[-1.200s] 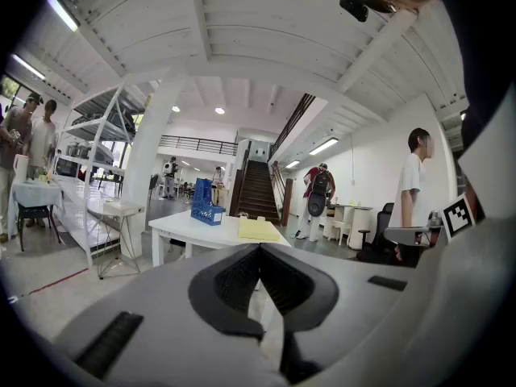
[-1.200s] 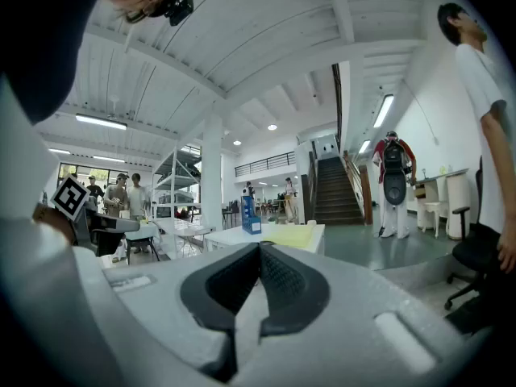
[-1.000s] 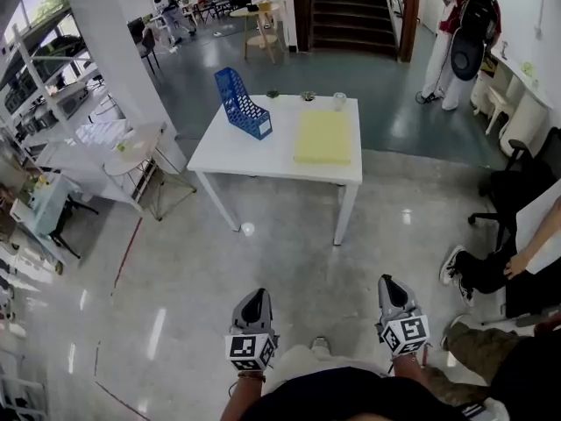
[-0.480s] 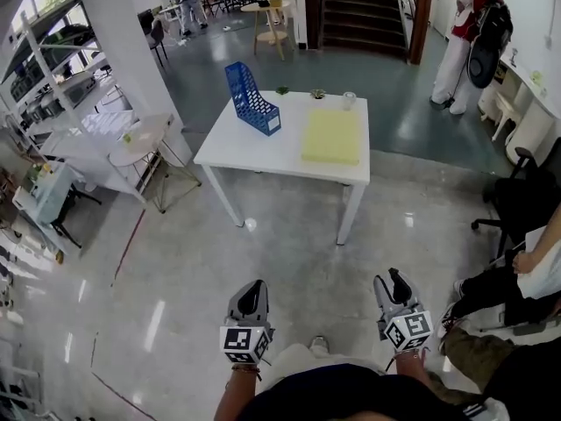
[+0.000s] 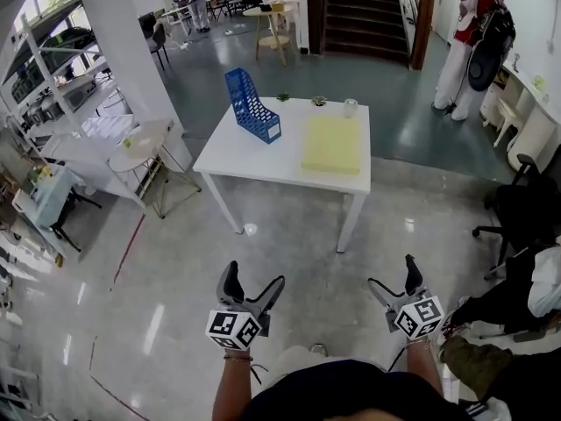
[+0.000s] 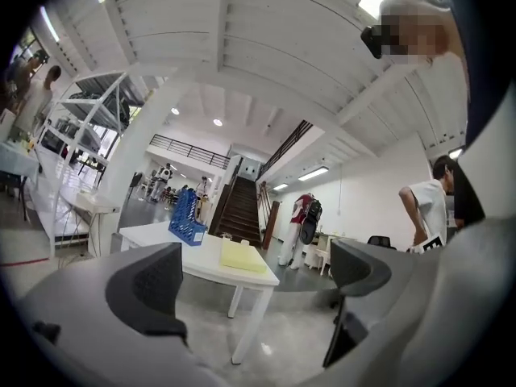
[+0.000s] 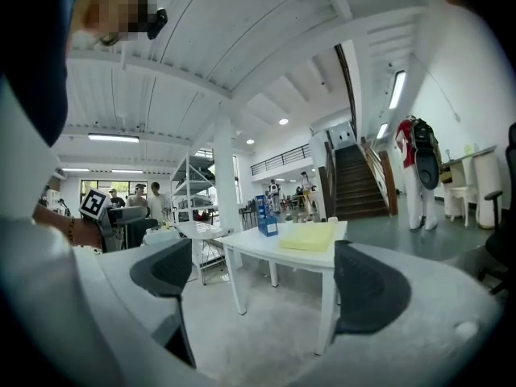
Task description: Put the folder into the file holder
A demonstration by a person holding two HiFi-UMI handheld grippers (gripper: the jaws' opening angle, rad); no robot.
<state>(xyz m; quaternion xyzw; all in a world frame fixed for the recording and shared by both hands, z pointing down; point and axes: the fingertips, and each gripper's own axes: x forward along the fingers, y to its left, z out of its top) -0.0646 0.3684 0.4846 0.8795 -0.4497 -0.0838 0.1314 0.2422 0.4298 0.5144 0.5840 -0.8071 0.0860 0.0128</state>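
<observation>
Big open office space: glossy grey floor (image 5: 175, 261), a dark staircase (image 5: 359, 11) at the back, white shelving (image 5: 53, 68) along the left. The white tabletop (image 5: 250, 153) stands out in the middle. The yellow folder (image 5: 332, 144) lies flat on its right half, and the blue file holder (image 5: 251, 105) stands upright near the far left corner, apart from it. The left hand-held gripper (image 5: 254, 276) and right hand-held gripper (image 5: 393, 274) have both just popped their jaws wide, nothing between them, well short of the tabletop.
</observation>
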